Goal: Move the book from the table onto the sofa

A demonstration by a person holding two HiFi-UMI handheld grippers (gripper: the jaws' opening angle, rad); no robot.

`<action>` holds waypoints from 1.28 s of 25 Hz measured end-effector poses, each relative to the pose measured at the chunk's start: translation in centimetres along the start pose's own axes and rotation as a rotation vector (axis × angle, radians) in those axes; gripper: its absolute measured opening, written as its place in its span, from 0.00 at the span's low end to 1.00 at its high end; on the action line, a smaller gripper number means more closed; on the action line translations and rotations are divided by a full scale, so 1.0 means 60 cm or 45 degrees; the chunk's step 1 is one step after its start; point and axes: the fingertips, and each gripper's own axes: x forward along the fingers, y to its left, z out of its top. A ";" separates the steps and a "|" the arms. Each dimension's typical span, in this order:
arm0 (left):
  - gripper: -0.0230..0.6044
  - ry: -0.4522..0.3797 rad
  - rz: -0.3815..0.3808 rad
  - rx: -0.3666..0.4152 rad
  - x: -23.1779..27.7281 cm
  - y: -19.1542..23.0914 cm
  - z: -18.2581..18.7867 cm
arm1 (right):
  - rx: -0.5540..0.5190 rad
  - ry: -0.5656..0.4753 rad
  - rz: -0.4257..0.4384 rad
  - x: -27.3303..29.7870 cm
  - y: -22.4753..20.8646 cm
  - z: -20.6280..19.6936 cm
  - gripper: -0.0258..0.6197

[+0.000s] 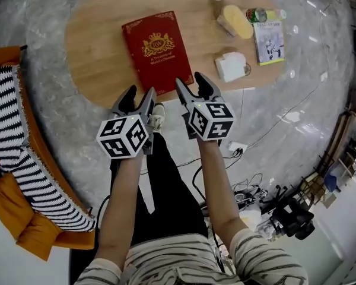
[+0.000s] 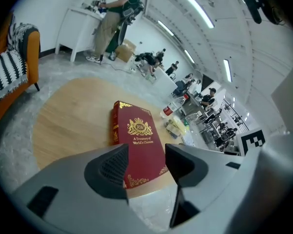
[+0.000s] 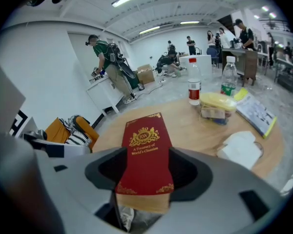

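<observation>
1. Book: a red hardback with gold lettering lies flat on the round wooden table, front cover up. Its near short edge is right by the table's near rim, just ahead of both pairs of fingers.
2. The left gripper has its fingers released and spread apart, with nothing clamped between them. In the left gripper view the book's near left corner shows through the gap of this gripper, and the pads are not pressing on it.
3. The right gripper is also released, with its fingers wide apart. In the right gripper view the book's near end and page edge fill the gap of this gripper. Whether the fingers touch the cover cannot be told, but they are not clenched on it.
4. The sofa, orange with a black-and-white striped throw, stands on the floor well off to the left of the left fingers, apart from the table.
5. Beyond and to the right of the right fingers, on the far side of the table, are a white packet, a yellow box, a booklet and two bottles.
6. Cables lie on the grey floor to the right of the right arm.
</observation>
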 end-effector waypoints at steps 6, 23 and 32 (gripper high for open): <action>0.44 0.022 0.029 -0.025 0.035 0.025 0.004 | -0.009 0.042 0.018 0.041 -0.018 -0.003 0.49; 0.54 0.089 0.055 -0.097 0.122 0.091 -0.016 | 0.023 0.167 0.056 0.159 -0.065 -0.021 0.58; 0.54 0.119 0.078 -0.045 0.134 0.112 -0.005 | 0.061 0.243 0.123 0.166 -0.034 -0.056 0.58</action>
